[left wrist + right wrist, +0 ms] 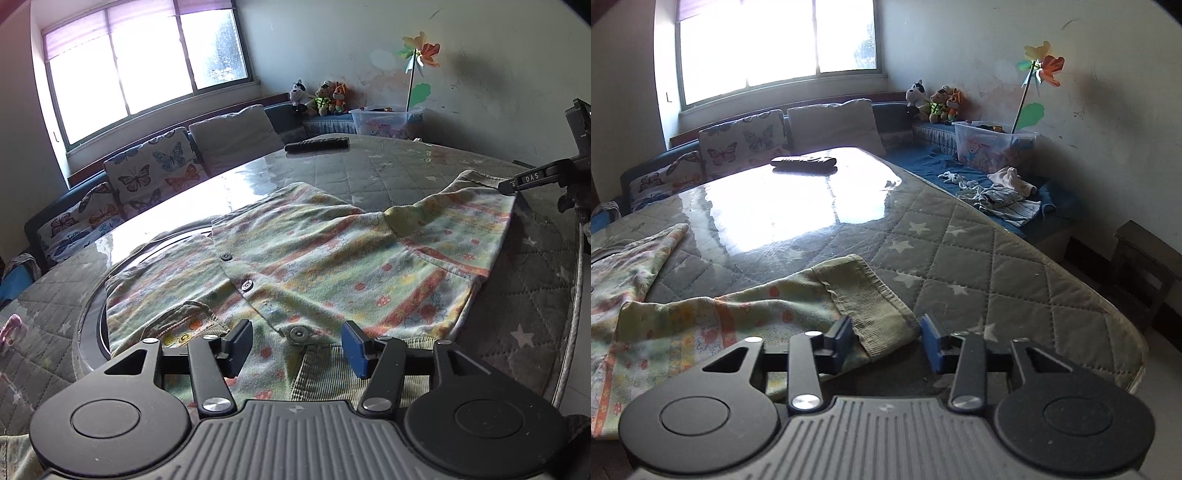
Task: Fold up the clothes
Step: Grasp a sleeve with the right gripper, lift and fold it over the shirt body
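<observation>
Right claw point(884, 341) open around garment's ribbed cuff point(866, 299), quilted table point(997, 266), remote point(804, 161)

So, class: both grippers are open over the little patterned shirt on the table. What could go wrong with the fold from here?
1. The right gripper straddles only the ribbed cuff; closing there may pinch just the edge, so the sleeve could slip out.
2. The shirt lies rumpled, so folding may trap creases.
3. The left gripper sits by the snap buttons; gripping there could pop the placket open.

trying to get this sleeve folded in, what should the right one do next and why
Probably close the right hand-held gripper on the ribbed cuff. Its jaws are open, the cuff lies between them, and the sleeve is spread outward on the quilted table cover, not yet folded over the printed shirt.
</observation>
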`<action>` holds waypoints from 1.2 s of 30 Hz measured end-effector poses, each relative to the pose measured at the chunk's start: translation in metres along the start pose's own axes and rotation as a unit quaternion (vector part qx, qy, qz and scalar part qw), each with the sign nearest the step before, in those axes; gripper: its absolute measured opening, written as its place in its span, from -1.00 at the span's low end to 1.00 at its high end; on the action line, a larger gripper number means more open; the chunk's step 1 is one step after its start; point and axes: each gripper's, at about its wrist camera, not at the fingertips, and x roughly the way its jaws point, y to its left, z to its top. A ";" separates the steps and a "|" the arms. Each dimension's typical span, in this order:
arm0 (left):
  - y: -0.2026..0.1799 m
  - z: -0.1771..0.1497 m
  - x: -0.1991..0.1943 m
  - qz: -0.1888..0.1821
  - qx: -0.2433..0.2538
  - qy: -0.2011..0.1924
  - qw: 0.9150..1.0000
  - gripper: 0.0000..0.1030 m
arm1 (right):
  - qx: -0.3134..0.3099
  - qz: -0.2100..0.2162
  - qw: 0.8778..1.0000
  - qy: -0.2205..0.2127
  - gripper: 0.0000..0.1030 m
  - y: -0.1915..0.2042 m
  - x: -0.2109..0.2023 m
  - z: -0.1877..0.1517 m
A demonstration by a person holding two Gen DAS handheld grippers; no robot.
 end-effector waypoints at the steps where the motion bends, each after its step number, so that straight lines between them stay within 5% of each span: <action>1: -0.001 0.001 0.000 0.000 -0.001 0.000 1.000 0.15 | 0.005 0.005 1.000 -0.002 -0.62 0.000 -0.001 0.000; 3: -0.003 0.003 0.001 0.000 -0.001 -0.002 1.000 0.18 | 0.014 0.017 1.000 -0.010 -0.83 0.000 -0.006 0.002; 11: -0.010 0.005 0.002 -0.007 0.003 -0.009 1.000 0.32 | 0.000 0.107 0.992 -0.072 -0.87 0.028 -0.060 0.036; 19: 0.007 -0.010 -0.011 0.012 -0.029 -0.019 0.999 0.41 | -0.065 0.247 0.961 -0.107 -0.87 0.119 -0.099 0.074; 30: 0.041 -0.032 -0.028 0.048 -0.086 -0.024 0.995 0.59 | -0.171 0.363 0.914 -0.067 -0.86 0.260 -0.094 0.054; 36: 0.052 -0.038 -0.030 0.059 -0.099 -0.018 0.993 0.59 | -0.193 0.385 0.902 -0.032 -0.70 0.281 -0.095 0.033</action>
